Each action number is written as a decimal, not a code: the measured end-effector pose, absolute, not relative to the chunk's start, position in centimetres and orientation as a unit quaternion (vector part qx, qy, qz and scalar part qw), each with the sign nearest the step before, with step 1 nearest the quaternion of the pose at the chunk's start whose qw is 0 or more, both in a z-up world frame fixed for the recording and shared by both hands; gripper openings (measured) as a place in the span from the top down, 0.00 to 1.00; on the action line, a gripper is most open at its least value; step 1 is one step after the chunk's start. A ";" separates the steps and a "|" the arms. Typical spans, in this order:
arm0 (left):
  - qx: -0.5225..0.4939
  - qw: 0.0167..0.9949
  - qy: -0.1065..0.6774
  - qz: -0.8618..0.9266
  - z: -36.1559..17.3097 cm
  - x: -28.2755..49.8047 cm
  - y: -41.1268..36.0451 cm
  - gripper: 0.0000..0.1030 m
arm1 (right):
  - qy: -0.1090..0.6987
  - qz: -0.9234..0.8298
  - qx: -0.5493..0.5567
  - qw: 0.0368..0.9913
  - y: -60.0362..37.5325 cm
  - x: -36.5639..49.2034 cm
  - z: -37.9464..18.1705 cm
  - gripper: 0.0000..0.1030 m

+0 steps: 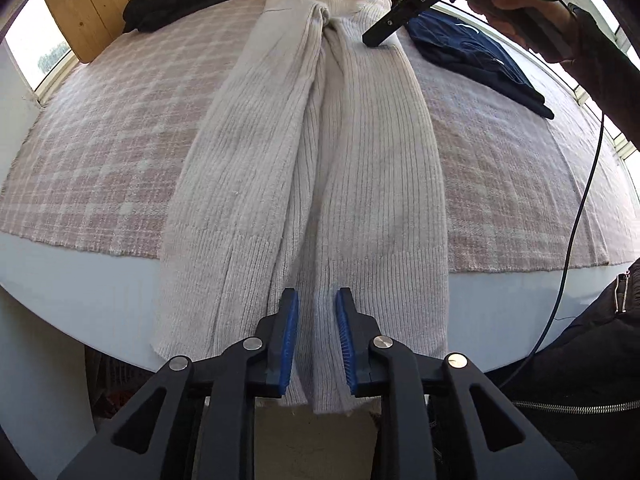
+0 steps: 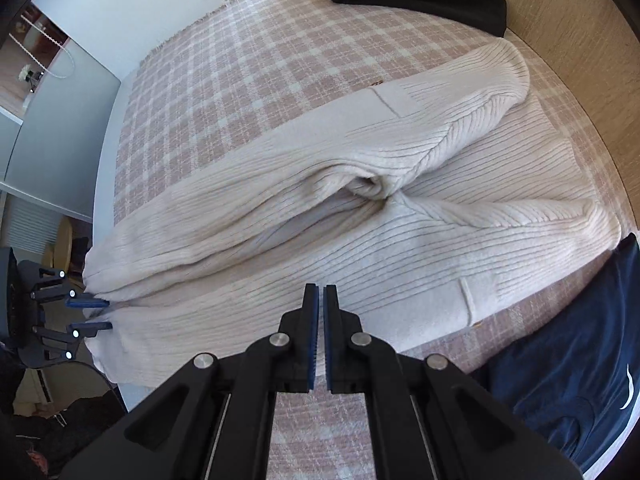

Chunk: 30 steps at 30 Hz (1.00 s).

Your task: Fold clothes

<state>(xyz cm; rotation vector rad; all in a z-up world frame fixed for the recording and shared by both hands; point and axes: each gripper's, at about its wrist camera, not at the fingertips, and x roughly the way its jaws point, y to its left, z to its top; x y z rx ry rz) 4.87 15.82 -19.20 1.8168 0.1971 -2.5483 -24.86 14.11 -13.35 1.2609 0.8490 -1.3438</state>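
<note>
Dragging now risks bunching: your left gripper seems only loosely closed around the cream sweater hem overhanging the bed edge, while your right gripper, pressed together and empty, hovers above the sweater's side.

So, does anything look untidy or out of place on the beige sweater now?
Yes. The beige sweater is bunched into a twisted knot at the middle, and its hem hangs over the table edge.

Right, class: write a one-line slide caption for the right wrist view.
Shut right gripper hovers over a cream ribbed sweater on a checked blanket.
</note>
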 end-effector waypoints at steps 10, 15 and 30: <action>0.526 -0.052 0.038 -0.848 -16.5 -0.5 19.8 0.83 | 0.321 -0.574 0.524 0.541 14.3 -23.6 -13.3 0.97; 0.540 -0.064 0.031 -0.839 -19.1 -3.7 20.0 0.80 | 0.331 -0.567 0.524 0.542 13.2 -23.9 -15.3 0.97; 0.546 -0.075 0.058 -0.833 -19.6 -2.2 17.7 0.80 | 0.242 -0.697 0.547 0.395 15.4 -44.0 -15.1 0.98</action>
